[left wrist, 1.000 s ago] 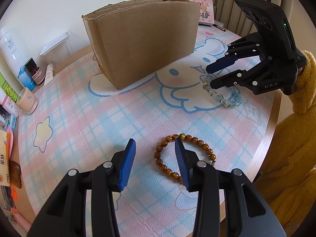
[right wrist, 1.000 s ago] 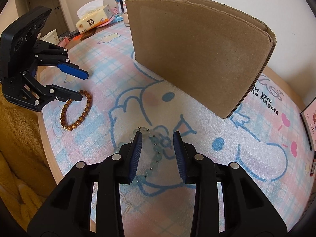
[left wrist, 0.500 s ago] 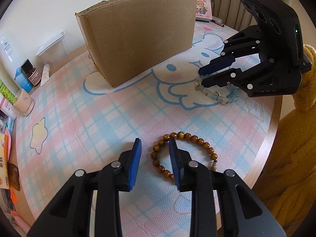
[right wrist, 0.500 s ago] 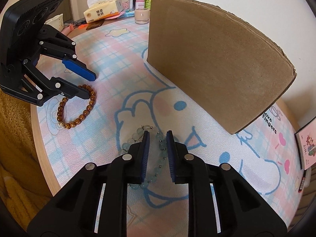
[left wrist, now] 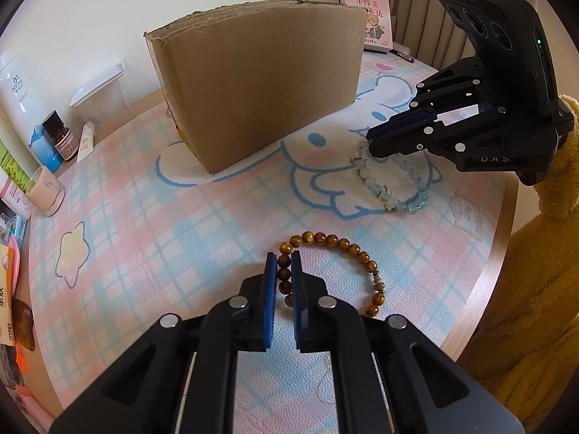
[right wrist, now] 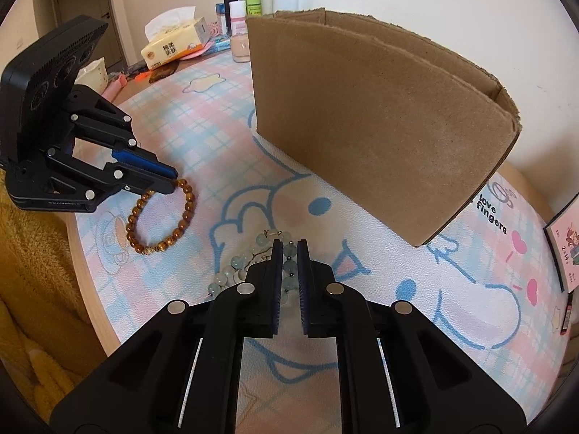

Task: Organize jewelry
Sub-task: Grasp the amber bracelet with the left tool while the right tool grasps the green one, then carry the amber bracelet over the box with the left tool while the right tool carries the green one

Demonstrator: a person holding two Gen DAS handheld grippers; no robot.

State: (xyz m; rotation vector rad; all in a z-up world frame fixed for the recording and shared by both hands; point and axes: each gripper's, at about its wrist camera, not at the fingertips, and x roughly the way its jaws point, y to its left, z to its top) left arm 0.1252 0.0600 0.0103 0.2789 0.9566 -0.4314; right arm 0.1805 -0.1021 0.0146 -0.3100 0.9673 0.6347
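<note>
A brown bead bracelet [left wrist: 347, 249] lies on the cartoon table mat near the front edge. My left gripper [left wrist: 284, 264] is shut on its left side; in the right wrist view the left gripper [right wrist: 170, 181] pinches the brown bracelet [right wrist: 181, 217]. A pale green and blue bead bracelet [left wrist: 391, 188] lies further right. My right gripper [right wrist: 289, 249] is shut on its beads [right wrist: 239, 264]; it also shows in the left wrist view [left wrist: 372, 141]. Both bracelets rest on the mat.
An open cardboard box [left wrist: 260, 83] stands behind the bracelets on the mat [left wrist: 144, 217]. Bottles and a cup [left wrist: 47, 188] line the left edge, a tissue pack [right wrist: 173, 45] beyond. A small book [left wrist: 369, 14] stands at the back. The table edge [left wrist: 499, 246] runs close on the right.
Both grippers went from open to shut, each closing on its bracelet. The left one moved forward onto the brown beads, the right one onto the pale beads.
</note>
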